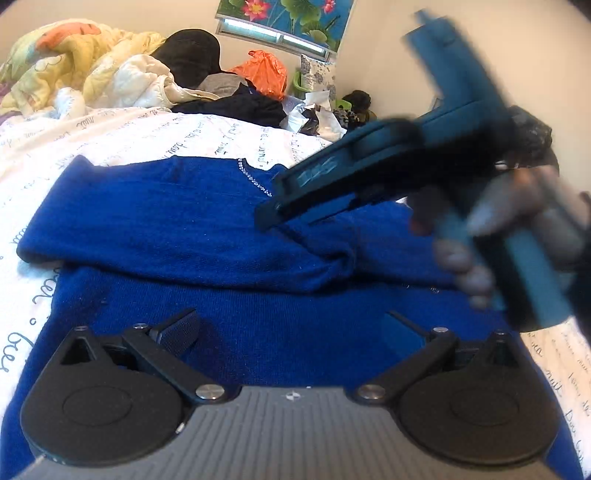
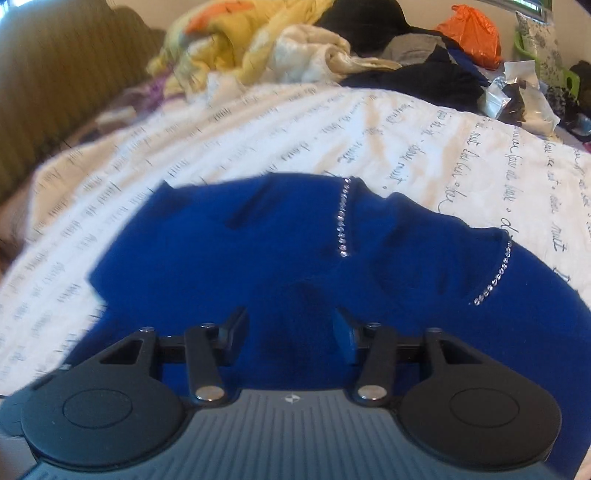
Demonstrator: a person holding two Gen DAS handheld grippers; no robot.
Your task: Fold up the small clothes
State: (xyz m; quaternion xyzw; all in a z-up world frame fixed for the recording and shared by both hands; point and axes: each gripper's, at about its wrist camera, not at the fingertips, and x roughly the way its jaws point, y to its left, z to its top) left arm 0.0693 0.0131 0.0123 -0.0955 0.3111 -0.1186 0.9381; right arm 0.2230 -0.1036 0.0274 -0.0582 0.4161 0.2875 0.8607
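**Bedroom scene: blue knit garment spread on a script-printed cover, both grippers above it**

Bedding fills the field: a white quilted bedspread printed with dark handwriting (image 2: 280, 122) carries the task item, a royal-blue knitted sweater trimmed with a line of small clear rhinestones (image 2: 258, 240). We see the sweater lying near the cameras, partly folded, with one blue layer laid across the body in the left wrist view (image 1: 166, 218). Along the far edge of the bed we note a crumpled yellow floral quilt (image 1: 55, 62), a heap of dark clothing (image 1: 236, 103) and an orange plastic bag (image 1: 264, 72); a lotus-flower picture (image 1: 284, 14) hangs on the cream wall behind.

We read the left gripper (image 1: 291, 332) as spread wide, its two black fingers well apart over the near part of the sweater, nothing between them. The right gripper (image 2: 290, 332) has its jaws about halfway in; only blue knit lies below the gap, and we cannot tell whether the pads touch the cloth. From the left wrist view, the right gripper (image 1: 273, 212) appears as a blurred teal and black tool entering from the right, its tip at the folded layer beside the rhinestone line, held by a person's hand (image 1: 469, 266).
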